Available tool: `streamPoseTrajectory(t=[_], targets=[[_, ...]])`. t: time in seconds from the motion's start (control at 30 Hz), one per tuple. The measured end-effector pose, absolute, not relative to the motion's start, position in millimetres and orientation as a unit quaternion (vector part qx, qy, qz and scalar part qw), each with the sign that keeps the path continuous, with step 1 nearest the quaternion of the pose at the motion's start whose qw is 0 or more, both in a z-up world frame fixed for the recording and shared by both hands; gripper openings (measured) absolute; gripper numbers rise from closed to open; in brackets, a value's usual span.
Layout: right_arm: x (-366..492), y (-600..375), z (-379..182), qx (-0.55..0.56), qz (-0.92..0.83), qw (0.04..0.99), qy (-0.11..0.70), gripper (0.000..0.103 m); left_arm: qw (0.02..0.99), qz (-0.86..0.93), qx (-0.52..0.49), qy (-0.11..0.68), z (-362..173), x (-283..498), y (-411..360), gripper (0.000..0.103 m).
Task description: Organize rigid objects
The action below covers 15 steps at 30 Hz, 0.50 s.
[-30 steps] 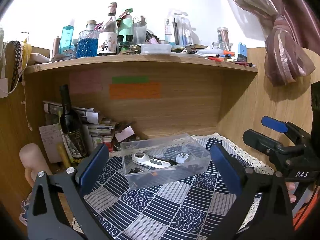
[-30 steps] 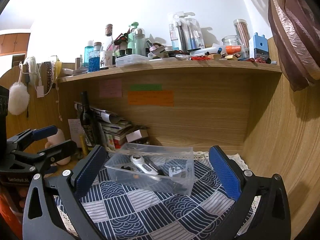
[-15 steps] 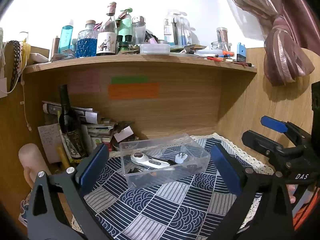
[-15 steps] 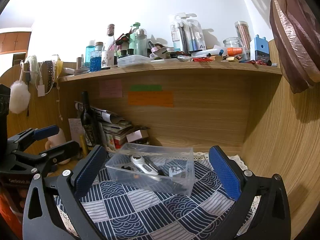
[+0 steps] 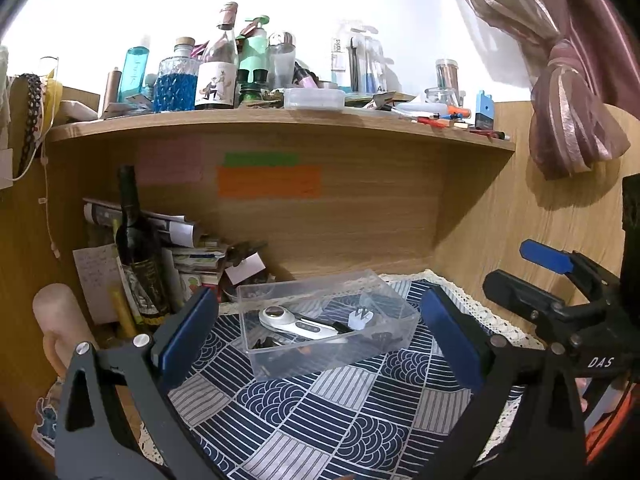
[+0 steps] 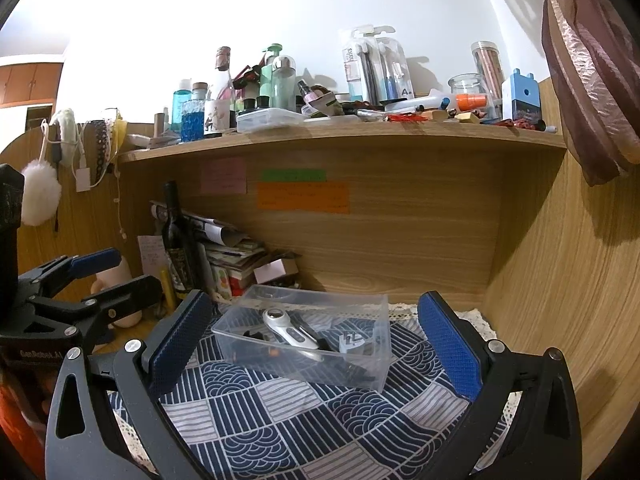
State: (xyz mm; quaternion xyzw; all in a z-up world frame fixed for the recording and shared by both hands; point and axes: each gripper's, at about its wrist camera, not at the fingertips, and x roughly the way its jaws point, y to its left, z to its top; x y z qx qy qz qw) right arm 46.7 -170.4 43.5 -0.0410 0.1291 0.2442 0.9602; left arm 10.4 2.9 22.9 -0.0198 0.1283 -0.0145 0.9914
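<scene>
A clear plastic box (image 5: 326, 330) (image 6: 306, 344) stands on the blue patterned cloth (image 5: 320, 412) (image 6: 280, 420). Inside lie a white handheld device (image 5: 298, 322) (image 6: 288, 334), a small white plug adapter (image 5: 360, 317) (image 6: 352, 339) and some dark small items. My left gripper (image 5: 320, 340) is open and empty, held back from the box. My right gripper (image 6: 312, 340) is open and empty, also short of the box. Each gripper shows at the edge of the other's view, the right (image 5: 556, 280) and the left (image 6: 92, 276).
A dark wine bottle (image 5: 140, 256) (image 6: 178, 248), stacked papers and boxes (image 5: 192, 256) stand at the back left. A cluttered wooden shelf (image 5: 280, 118) (image 6: 340, 132) overhangs. Wooden walls close the back and right. A curtain (image 5: 568, 120) hangs at right.
Both views have drifted only slightly; the box and its contents stay put and both grippers stay open.
</scene>
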Motion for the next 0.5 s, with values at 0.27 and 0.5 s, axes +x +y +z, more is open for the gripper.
streamPoseTrajectory(t=[0.27,0.5], targets=[[49.8,-168.4,41.3,-0.042,0.246,0.959,0.133,0.103,0.991,-0.020,-0.020,0.131,22.9,11.9,2.2,0.103],[55.6,-165.1,37.9,-0.041,0.248,0.957,0.143,0.103,0.991,-0.024,-0.016,0.133,20.6,13.8,1.2,0.103]])
